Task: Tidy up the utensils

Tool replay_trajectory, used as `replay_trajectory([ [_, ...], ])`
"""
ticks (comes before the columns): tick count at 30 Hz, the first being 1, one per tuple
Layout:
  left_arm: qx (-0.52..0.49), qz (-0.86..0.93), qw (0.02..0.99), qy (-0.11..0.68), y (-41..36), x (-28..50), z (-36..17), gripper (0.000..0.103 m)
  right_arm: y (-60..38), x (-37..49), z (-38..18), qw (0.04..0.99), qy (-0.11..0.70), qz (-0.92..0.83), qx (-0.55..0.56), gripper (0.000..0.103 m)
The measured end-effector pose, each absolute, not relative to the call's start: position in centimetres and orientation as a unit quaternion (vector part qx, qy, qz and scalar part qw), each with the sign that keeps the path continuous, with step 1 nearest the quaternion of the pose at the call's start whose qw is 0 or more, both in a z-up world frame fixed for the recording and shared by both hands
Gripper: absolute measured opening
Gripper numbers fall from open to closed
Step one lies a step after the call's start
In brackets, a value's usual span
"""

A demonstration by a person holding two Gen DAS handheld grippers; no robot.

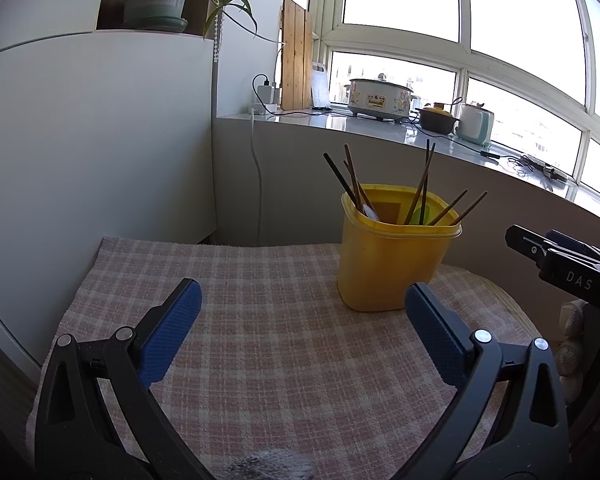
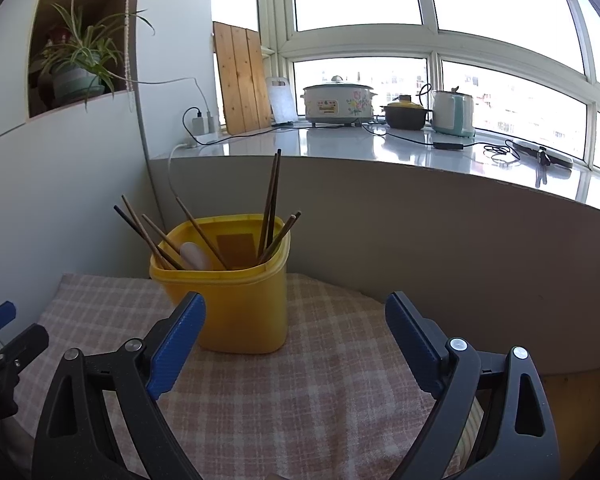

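A yellow plastic holder (image 1: 392,256) stands on the checked cloth (image 1: 280,340) and holds several dark wooden chopsticks (image 1: 420,188) and a pale spoon. In the right wrist view the holder (image 2: 236,304) shows the chopsticks (image 2: 270,204) leaning outward and the white spoon (image 2: 194,256) inside. My left gripper (image 1: 302,304) is open and empty, low over the cloth to the left of the holder. My right gripper (image 2: 296,320) is open and empty, just in front of the holder. The right gripper's body (image 1: 560,264) shows at the right edge of the left view.
A grey wall and a curved ledge (image 2: 380,148) rise behind the table. On the ledge stand a cooker (image 2: 338,104), a brown pot (image 2: 404,114), a kettle (image 2: 452,114) and cables. A white cabinet (image 1: 92,140) with a plant stands at the left.
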State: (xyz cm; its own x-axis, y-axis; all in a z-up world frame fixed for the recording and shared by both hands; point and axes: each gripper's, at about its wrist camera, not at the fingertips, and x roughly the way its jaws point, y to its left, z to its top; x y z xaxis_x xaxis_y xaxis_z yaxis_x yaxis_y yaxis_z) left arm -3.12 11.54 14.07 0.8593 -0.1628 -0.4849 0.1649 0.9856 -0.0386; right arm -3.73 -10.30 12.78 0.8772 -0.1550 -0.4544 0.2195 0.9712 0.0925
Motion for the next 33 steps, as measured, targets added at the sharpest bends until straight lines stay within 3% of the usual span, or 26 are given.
replay_trajectory([
  [33, 0.008, -0.074, 0.966, 0.248, 11.66, -3.25, 14.15, 0.103, -9.82, -3.81, 12.62, 0.965, 0.233, -0.094, 0.077, 0.092],
])
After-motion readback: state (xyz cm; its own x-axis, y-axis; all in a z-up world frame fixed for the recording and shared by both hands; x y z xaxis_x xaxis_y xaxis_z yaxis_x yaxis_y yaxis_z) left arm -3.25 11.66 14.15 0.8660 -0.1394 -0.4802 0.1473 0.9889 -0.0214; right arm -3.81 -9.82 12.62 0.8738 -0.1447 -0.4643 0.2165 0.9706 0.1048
